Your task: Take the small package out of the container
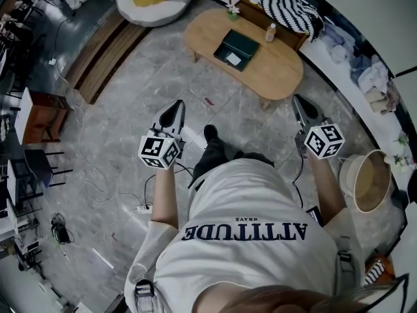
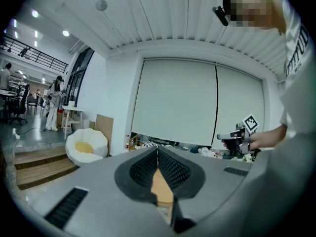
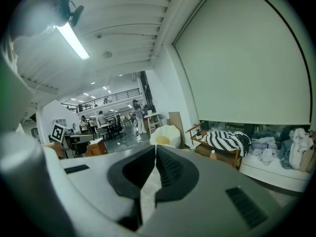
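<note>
- Wood, pale and smooth, forms the rounded, bean-shaped table, which stands on a grey marbled floor ahead of the person.
- On the table lies a dark green, shallow, rectangular container.
- The small package, a flat white rectangle, sits inside the container at the corner nearest the person.
- Both grippers hang over the floor, well apart from the package and short of the table's near edge.
- The left gripper is below and left of the container in the head view, and the right gripper is below and right of it.
- The left gripper's ribbed black pads are pressed together with nothing between them.
- The right gripper's dark pads also meet at the tip, holding nothing.
- A small pale bottle stands upright on the table near the container.
- A black-and-white striped cloth lies rumpled beyond the table.
</note>
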